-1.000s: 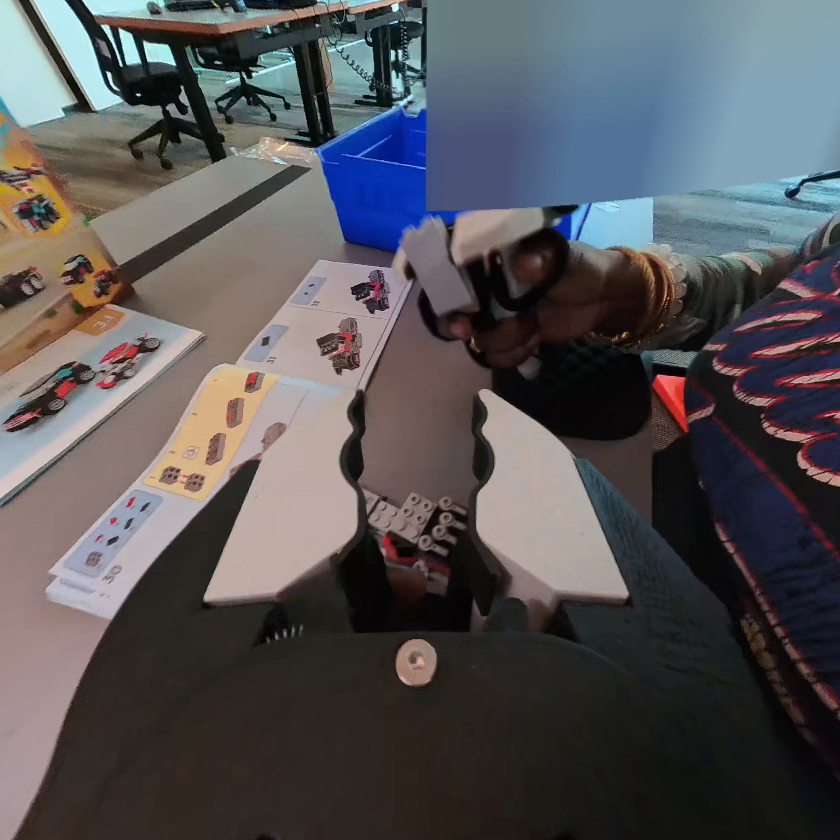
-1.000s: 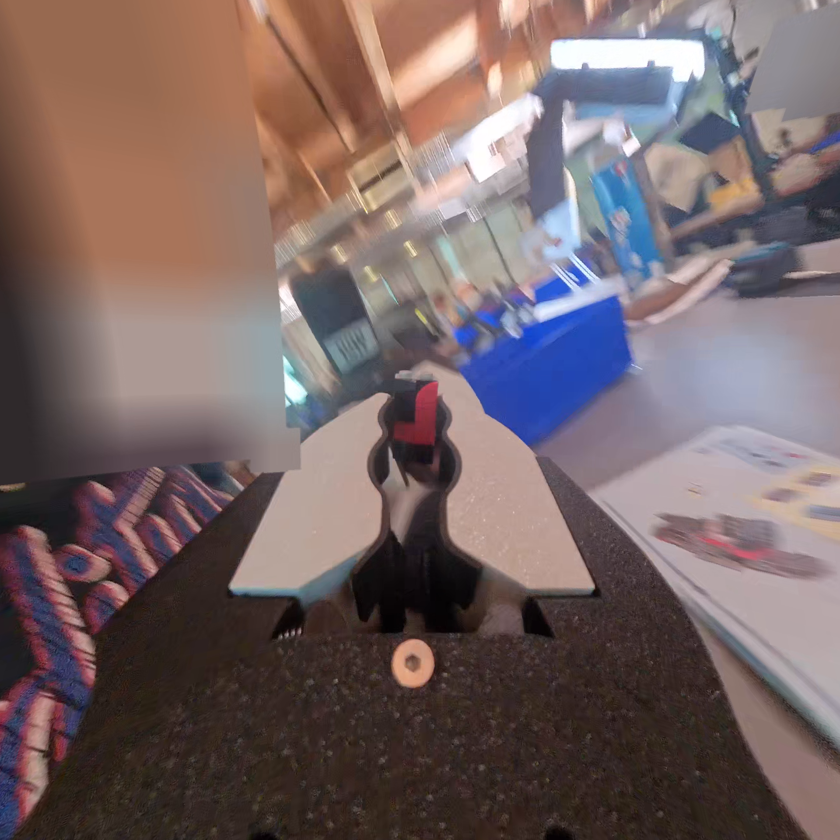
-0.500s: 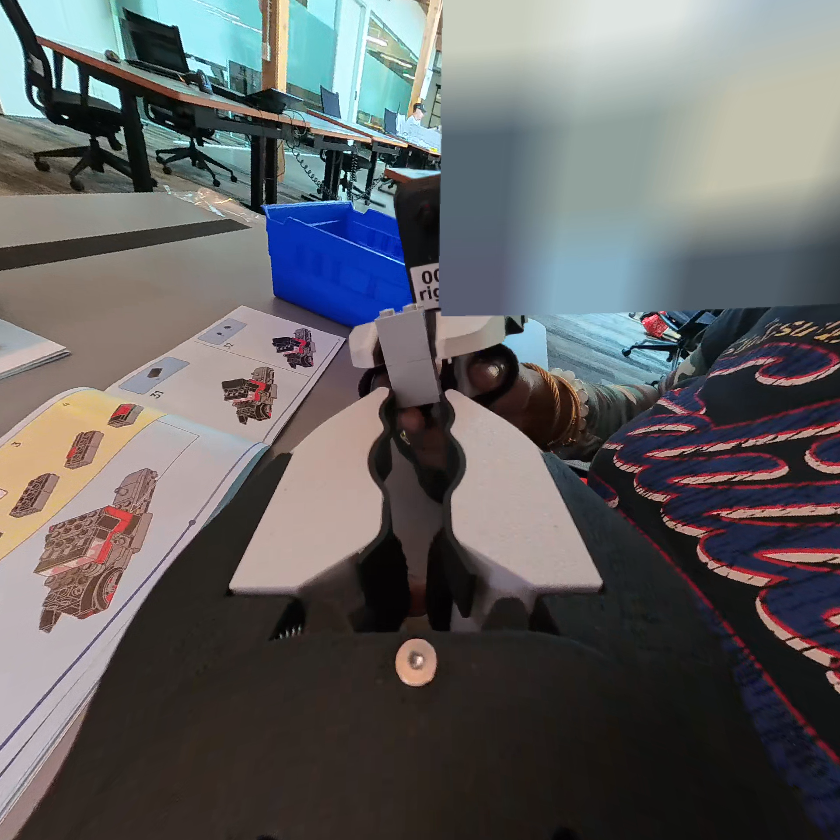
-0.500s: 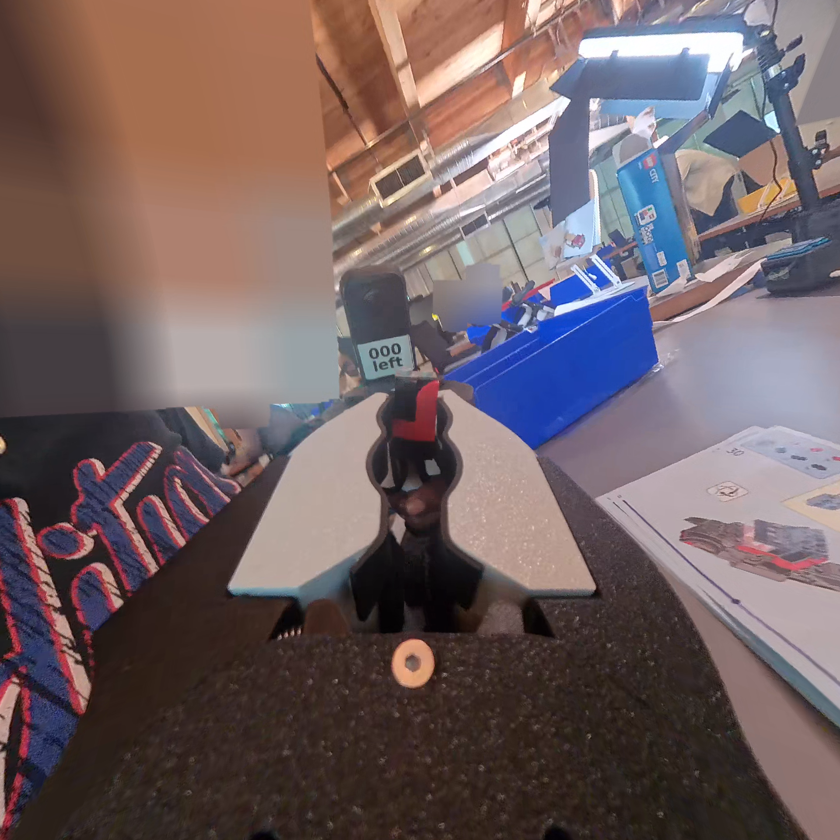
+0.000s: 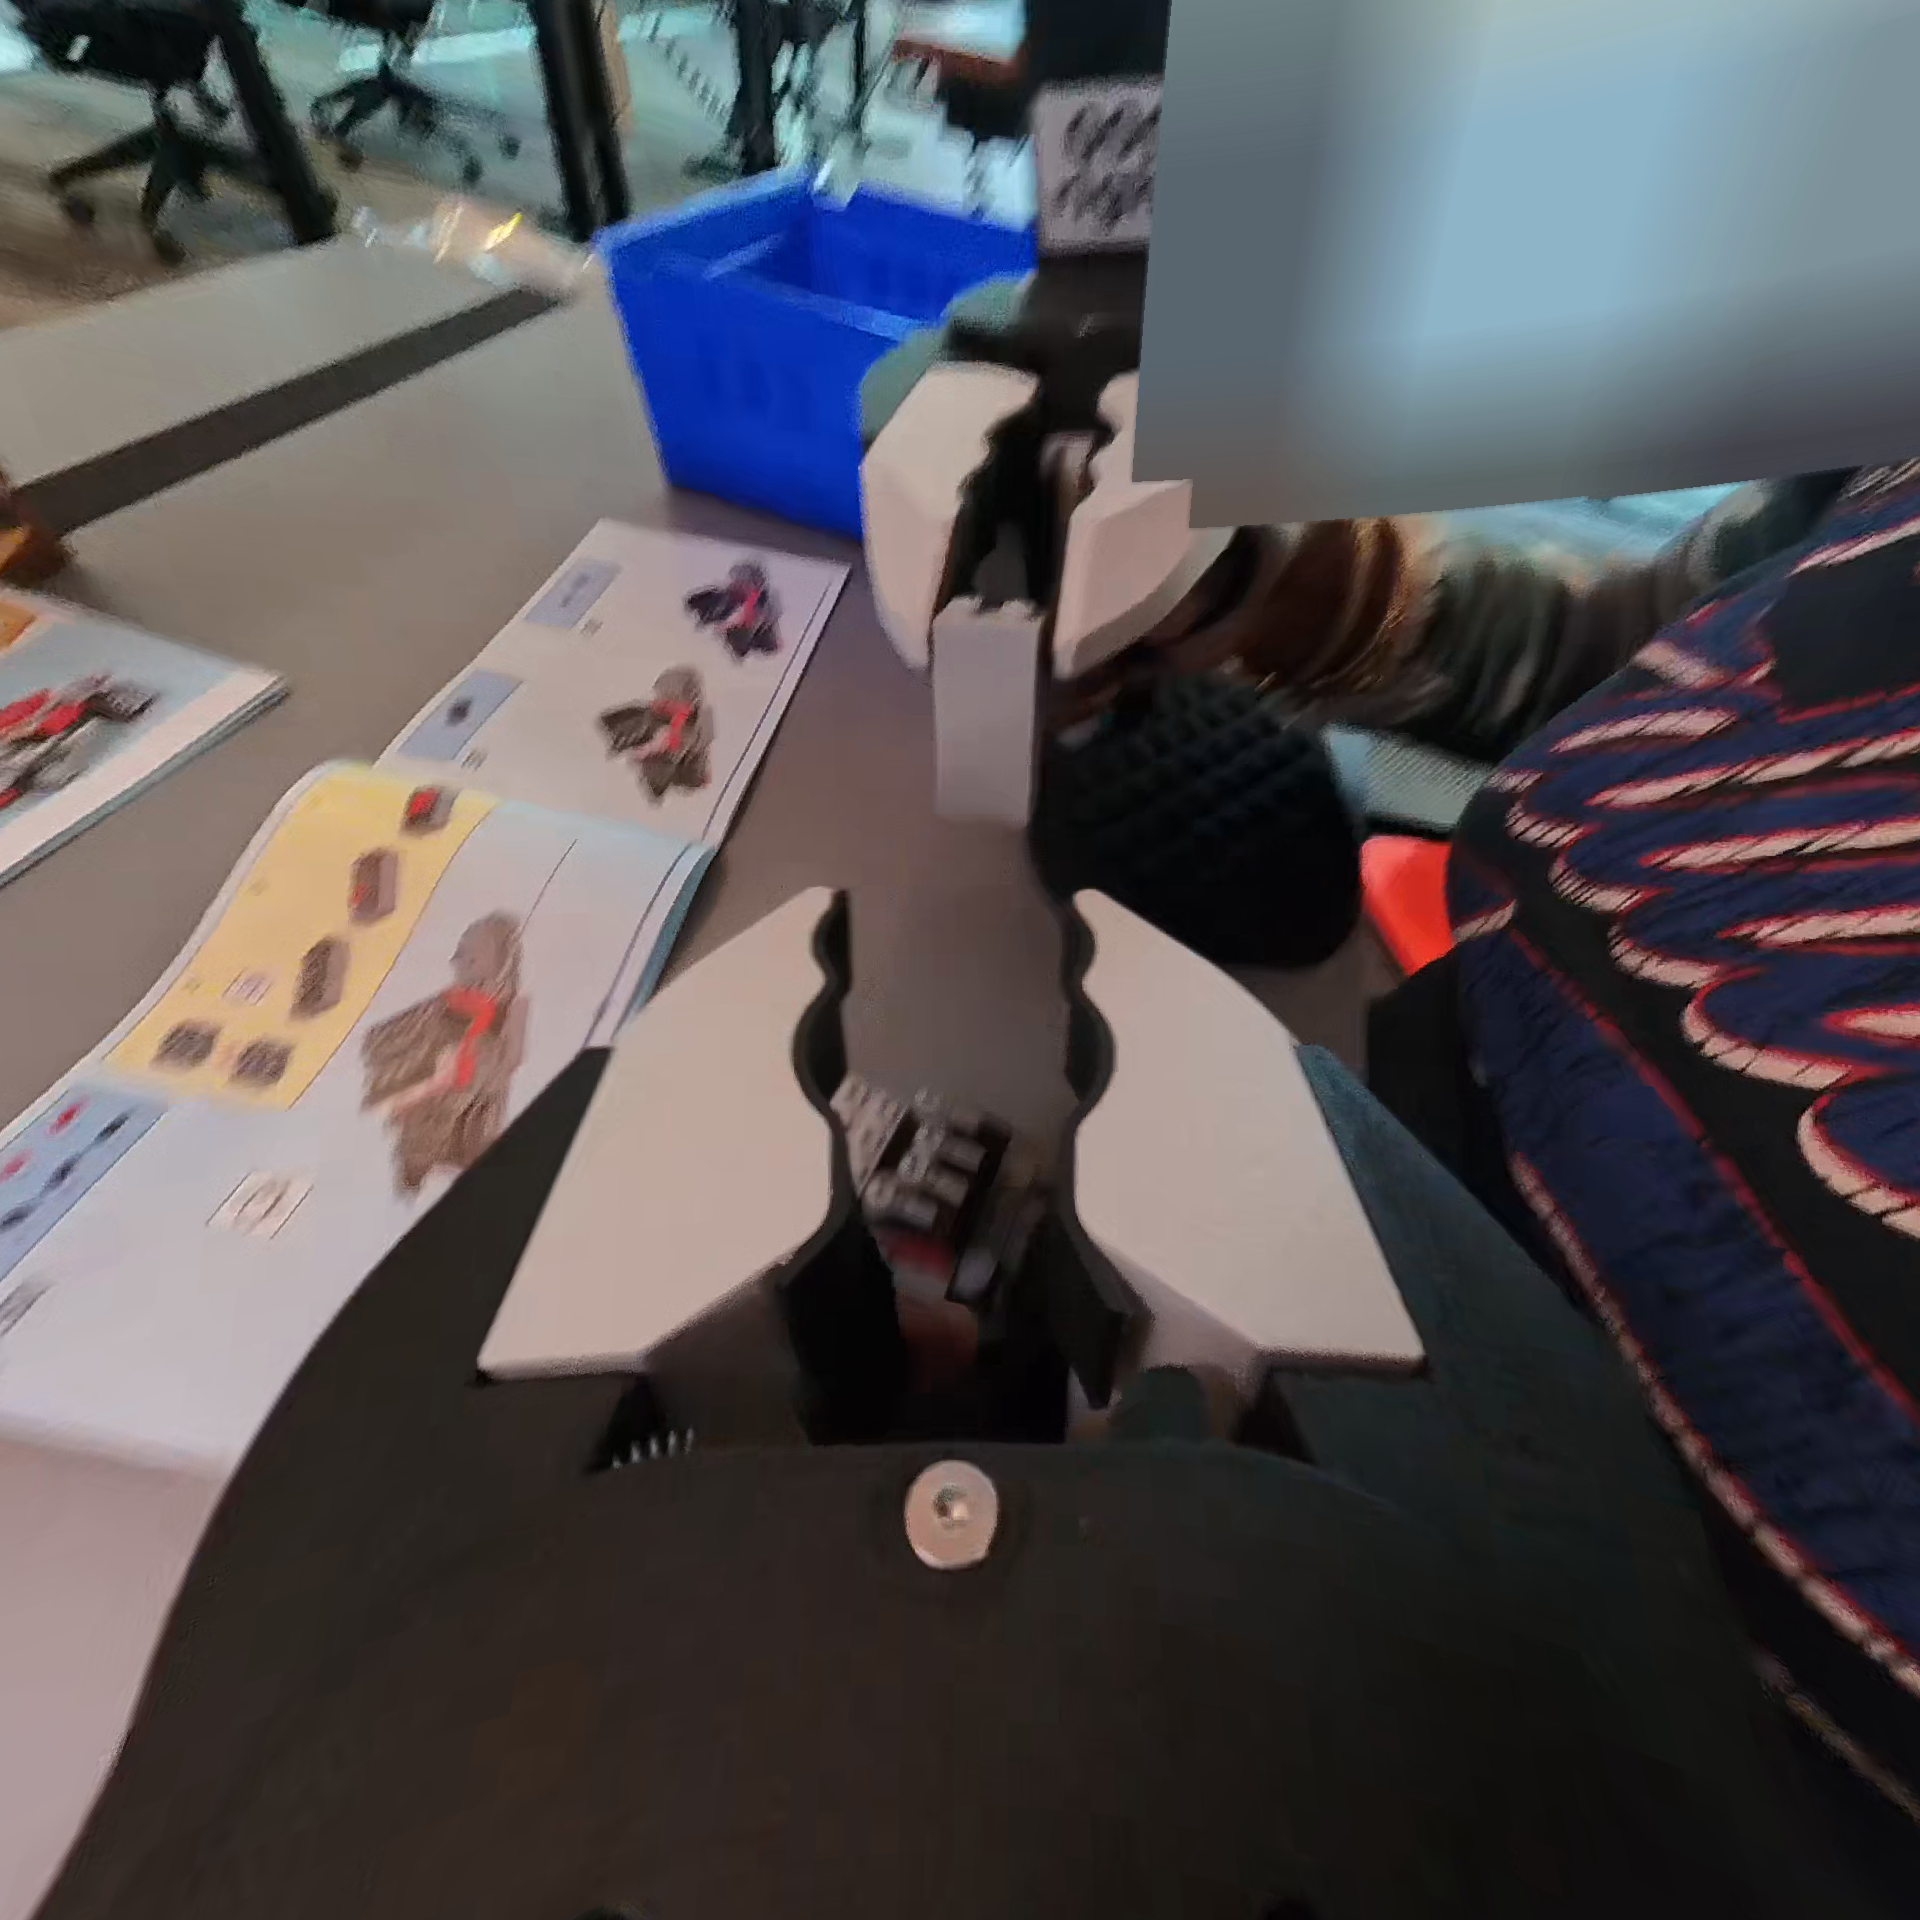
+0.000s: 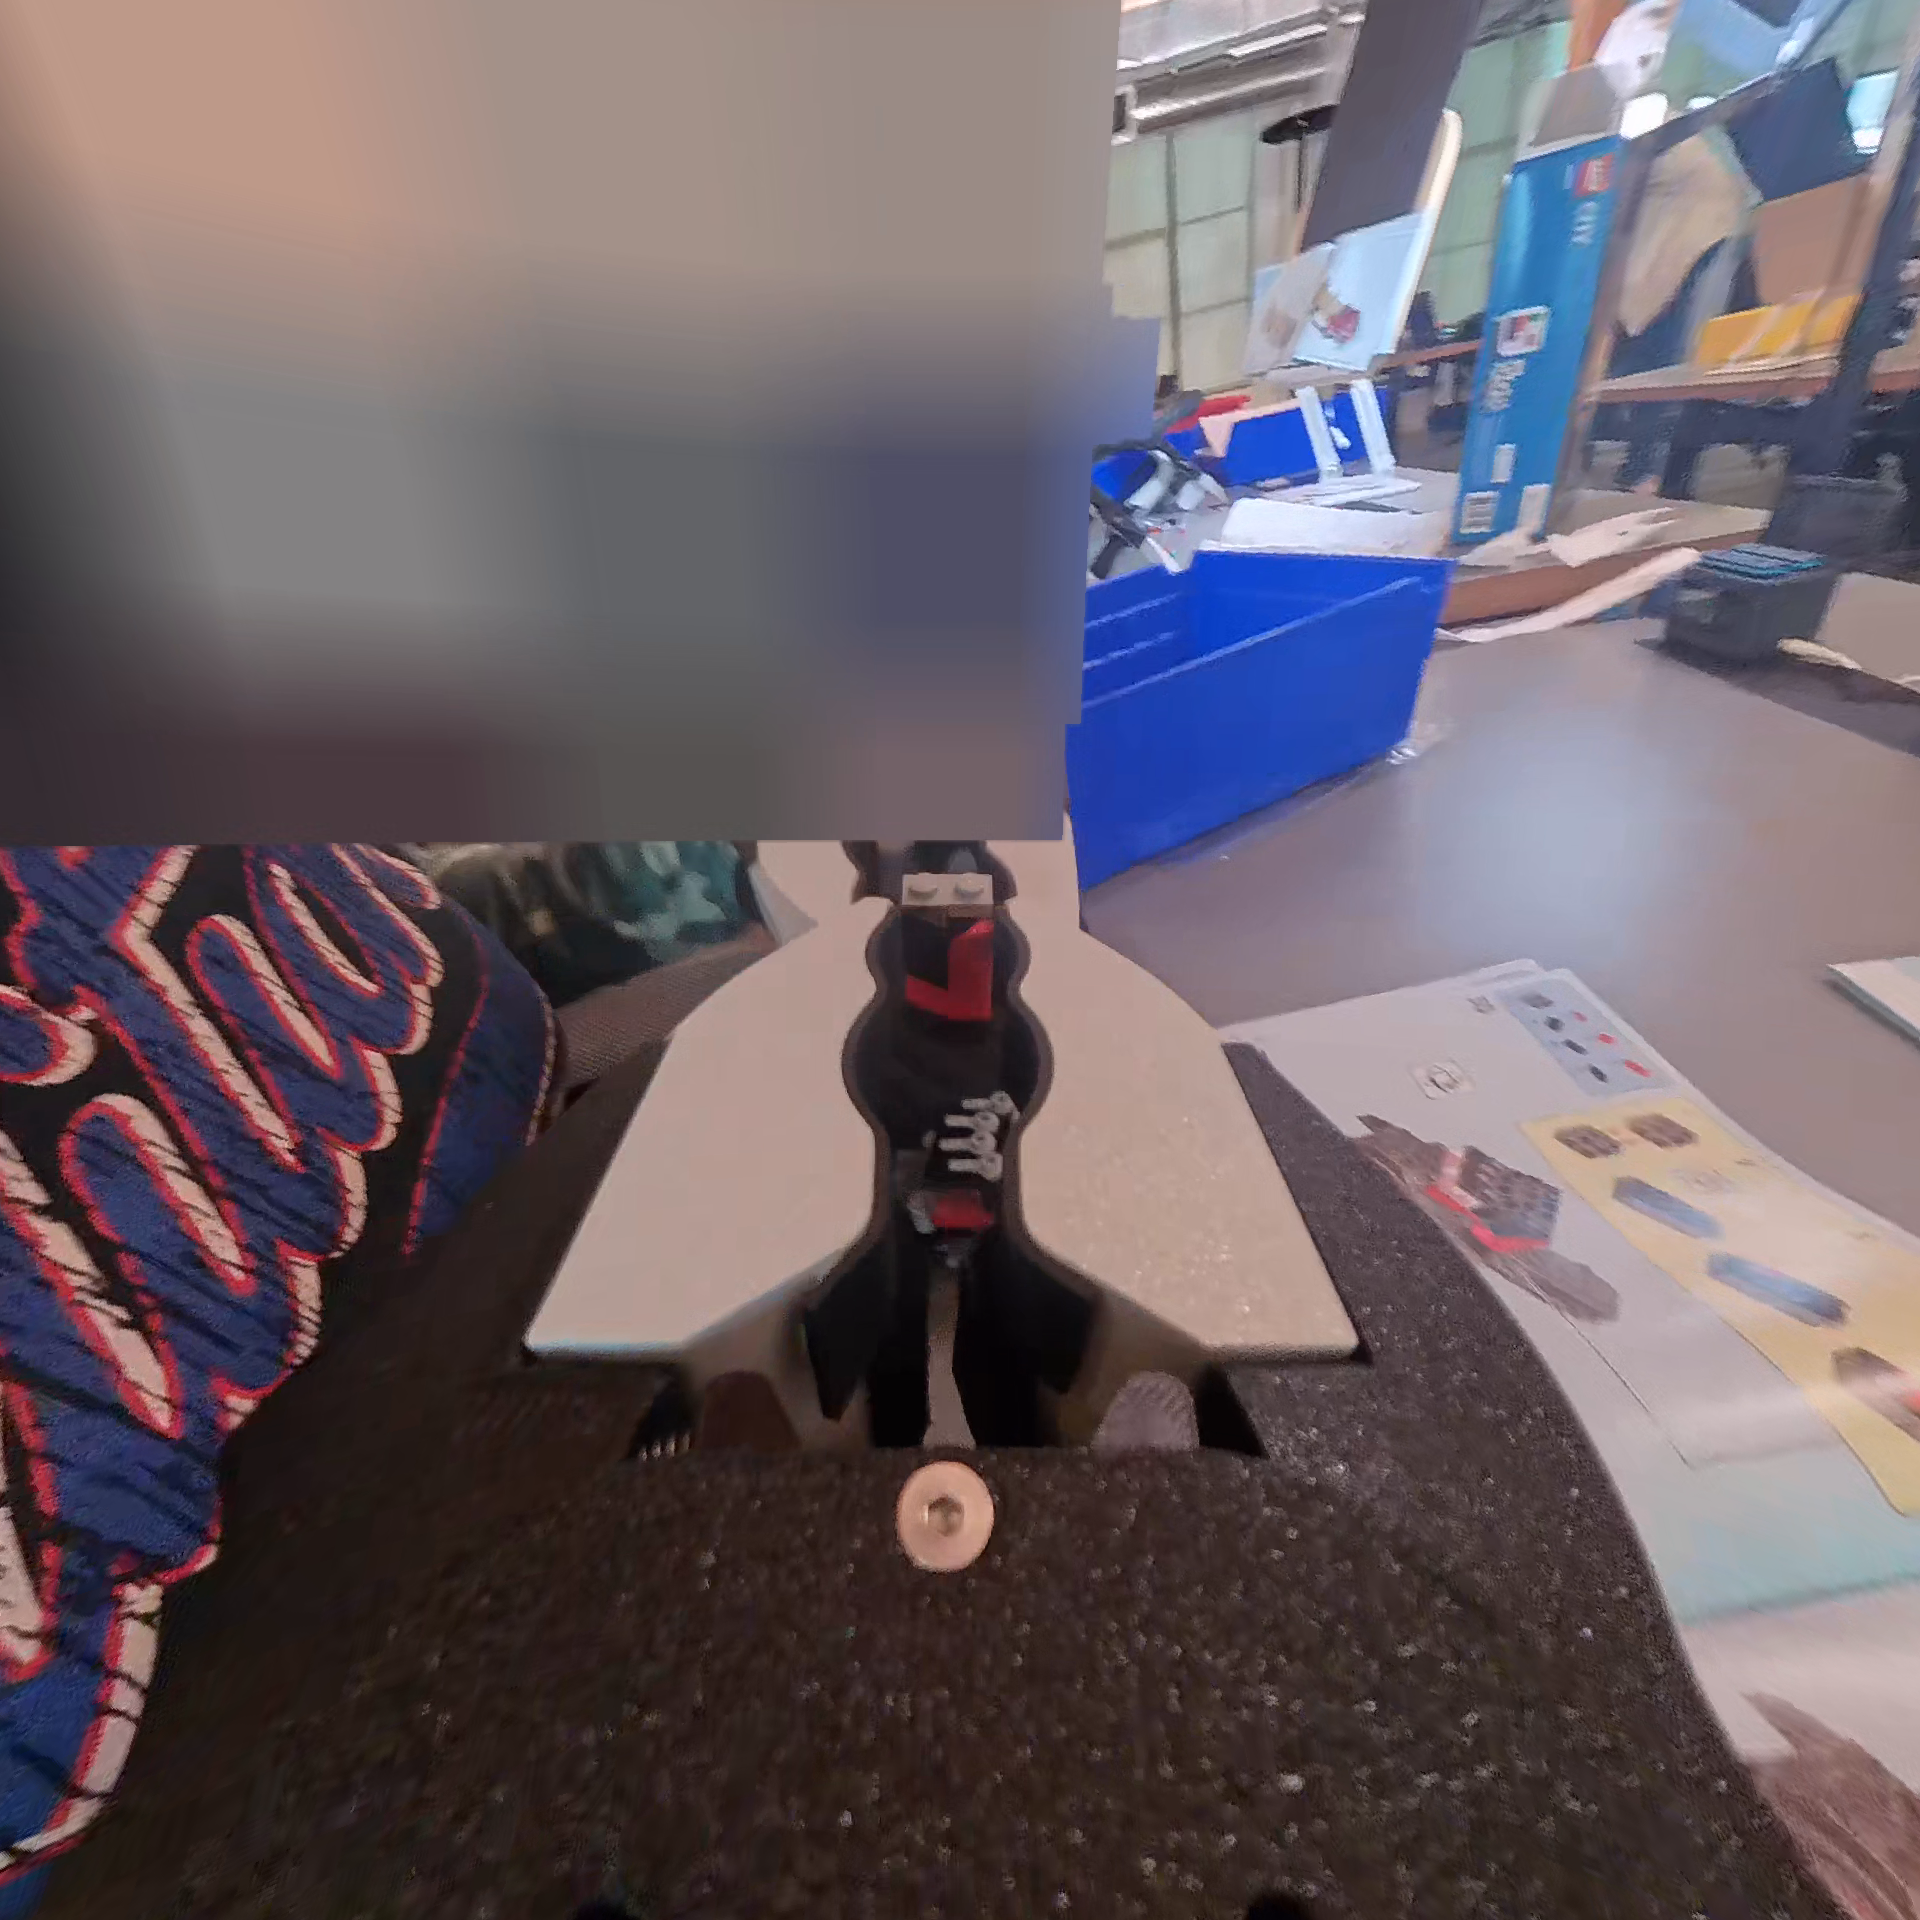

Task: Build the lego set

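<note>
My left gripper [image 5: 951,914] is open just above the table. A small dark grey, black and red lego build [image 5: 925,1174] lies low between its fingers, blurred, and I cannot tell whether it touches them. My right gripper [image 6: 940,904] is shut on a black and red lego piece [image 6: 948,971] with a light grey plate at its tip. In the left wrist view the right gripper [image 5: 1023,540] hangs ahead, above the table, and the held piece [image 5: 982,717] shows its grey side pointing down.
An open instruction booklet [image 5: 416,987] lies left of the left gripper and shows in the right wrist view [image 6: 1662,1195]. A blue bin [image 5: 790,343] stands behind it. A black textured object [image 5: 1195,831] sits to the right, by the person's patterned sleeve [image 5: 1714,935]. The left gripper's tips are roughly 4 cm from the right gripper's.
My left gripper has tipped back down toward the table and opened wider, so the lego build shows between its fingers again. The right gripper keeps its piece, which now points down.
</note>
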`<state>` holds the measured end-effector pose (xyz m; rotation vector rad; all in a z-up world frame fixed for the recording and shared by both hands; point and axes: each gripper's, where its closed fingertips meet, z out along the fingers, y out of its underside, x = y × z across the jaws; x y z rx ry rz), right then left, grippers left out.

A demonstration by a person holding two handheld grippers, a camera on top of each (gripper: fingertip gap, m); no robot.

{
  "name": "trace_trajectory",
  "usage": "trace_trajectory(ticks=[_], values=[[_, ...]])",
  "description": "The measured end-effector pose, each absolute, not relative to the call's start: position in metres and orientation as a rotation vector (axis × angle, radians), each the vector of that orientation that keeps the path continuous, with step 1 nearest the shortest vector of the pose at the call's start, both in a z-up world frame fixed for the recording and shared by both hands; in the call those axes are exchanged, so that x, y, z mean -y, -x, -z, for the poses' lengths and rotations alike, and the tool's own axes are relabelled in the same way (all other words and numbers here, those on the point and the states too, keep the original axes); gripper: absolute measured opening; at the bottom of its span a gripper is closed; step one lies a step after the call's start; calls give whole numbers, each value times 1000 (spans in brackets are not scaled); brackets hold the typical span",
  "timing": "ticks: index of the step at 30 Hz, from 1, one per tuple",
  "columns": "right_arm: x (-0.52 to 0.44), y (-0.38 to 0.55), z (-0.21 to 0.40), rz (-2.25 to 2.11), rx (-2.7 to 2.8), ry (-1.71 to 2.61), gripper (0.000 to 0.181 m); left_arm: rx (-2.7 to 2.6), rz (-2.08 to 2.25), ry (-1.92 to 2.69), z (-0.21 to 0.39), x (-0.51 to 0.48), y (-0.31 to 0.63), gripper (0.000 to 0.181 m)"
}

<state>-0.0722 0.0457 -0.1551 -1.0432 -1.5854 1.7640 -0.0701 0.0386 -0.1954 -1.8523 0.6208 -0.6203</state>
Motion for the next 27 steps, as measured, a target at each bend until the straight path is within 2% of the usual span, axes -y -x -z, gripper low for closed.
trace_trajectory(ticks=[3,6,15,23,27], values=[[-50,75,173,-1640,1575,1132,16,-652,409,2007,215,-23,97,53],[-50,79,189,-1604,1528,1214,16,-683,290,2116,235,-9,109,54],[-56,96,217,-1530,1573,1399,16,-667,291,2159,256,-26,102,61],[-49,104,237,-1528,1715,1495,16,-688,288,2179,269,-28,99,52],[-60,111,230,-1553,1717,1357,16,-616,266,2169,269,-34,107,52]])
